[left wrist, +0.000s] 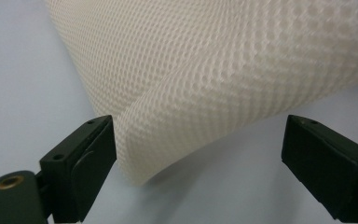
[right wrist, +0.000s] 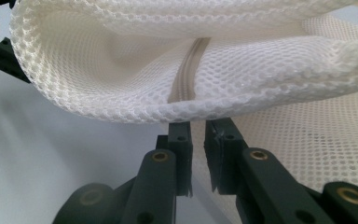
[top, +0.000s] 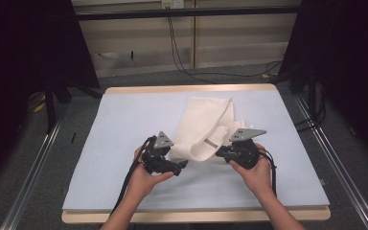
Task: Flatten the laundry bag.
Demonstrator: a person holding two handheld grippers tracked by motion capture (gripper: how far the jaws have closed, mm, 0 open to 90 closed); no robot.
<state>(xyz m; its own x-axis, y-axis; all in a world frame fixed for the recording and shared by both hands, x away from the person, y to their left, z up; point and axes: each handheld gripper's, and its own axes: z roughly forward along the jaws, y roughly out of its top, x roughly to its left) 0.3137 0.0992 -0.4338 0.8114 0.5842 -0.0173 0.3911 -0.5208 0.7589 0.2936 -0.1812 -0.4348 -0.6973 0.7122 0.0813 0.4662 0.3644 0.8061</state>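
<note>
Mesh bag (top: 202, 129), white with a honeycomb weave, lies on the pale blue table (top: 124, 124), right of centre, stretching from the far middle toward the person. Its near edge is lifted off the surface and bowed into an open mouth between the two grippers. A beige zipper (right wrist: 186, 74) runs along the inside of that mouth in the right gripper view.

Left gripper (left wrist: 200, 163): jaws stand wide apart. The rounded near-left corner of the bag hangs between them, lying against the left-hand jaw in its own view and well clear of the other; no clamping.

Right gripper (right wrist: 198, 133): jaws nearly together, a narrow slit between them, tips at the lower rim of the bag just below the zipper. The thick rim hides the tips, so I cannot tell for certain that they pinch the fabric, though the raised edge rests there.

Both hands sit at the near middle of the table.
</note>
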